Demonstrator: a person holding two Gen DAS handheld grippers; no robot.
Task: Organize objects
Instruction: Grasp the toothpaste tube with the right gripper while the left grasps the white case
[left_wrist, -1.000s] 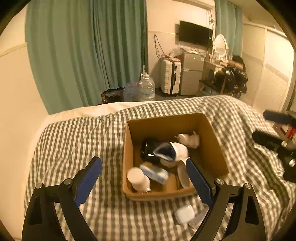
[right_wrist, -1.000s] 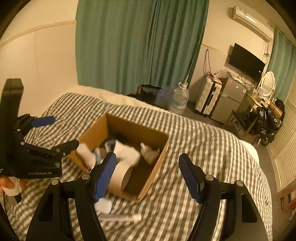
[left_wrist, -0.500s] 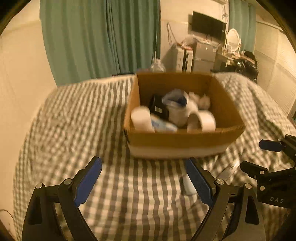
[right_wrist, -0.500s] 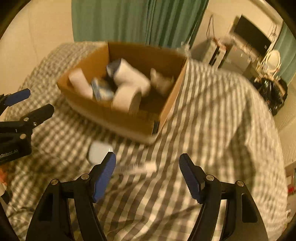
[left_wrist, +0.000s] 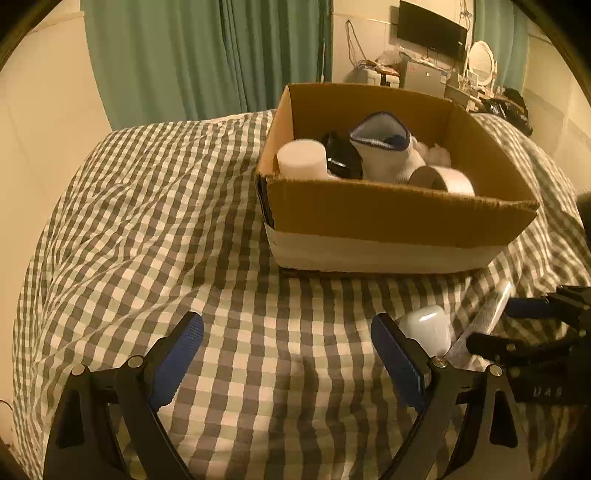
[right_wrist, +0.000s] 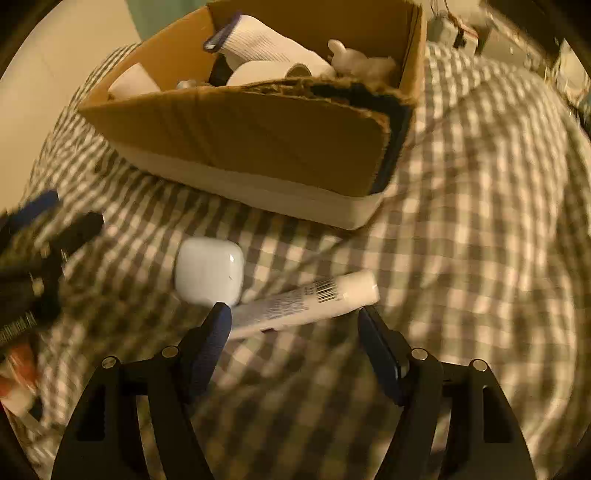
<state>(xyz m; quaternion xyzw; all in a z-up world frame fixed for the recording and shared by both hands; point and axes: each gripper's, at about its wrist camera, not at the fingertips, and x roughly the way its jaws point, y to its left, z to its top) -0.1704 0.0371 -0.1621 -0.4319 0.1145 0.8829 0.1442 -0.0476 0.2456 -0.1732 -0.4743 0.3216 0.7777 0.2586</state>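
Observation:
A cardboard box (left_wrist: 388, 218) stands on the checked bedspread and holds a white jar (left_wrist: 301, 158), a sock (left_wrist: 384, 146), a tape roll (left_wrist: 443, 181) and other items. In front of it lie a white earbud case (right_wrist: 208, 271) and a white tube (right_wrist: 303, 304). My right gripper (right_wrist: 293, 321) is open, low over the bed, with the tube just ahead between its fingers. My left gripper (left_wrist: 286, 341) is open and empty above the bedspread; the earbud case (left_wrist: 424, 328) sits beside its right finger. The box also shows in the right wrist view (right_wrist: 258, 140).
The checked bedspread (left_wrist: 147, 221) covers the whole bed. Green curtains (left_wrist: 207, 55) hang behind. A TV (left_wrist: 430, 27), fridge and cluttered desk stand at the back right. The other gripper (left_wrist: 535, 332) shows at the right edge of the left wrist view.
Both grippers have dropped low and come closer to the bed in front of the box. The right gripper now has the tube between its open fingers.

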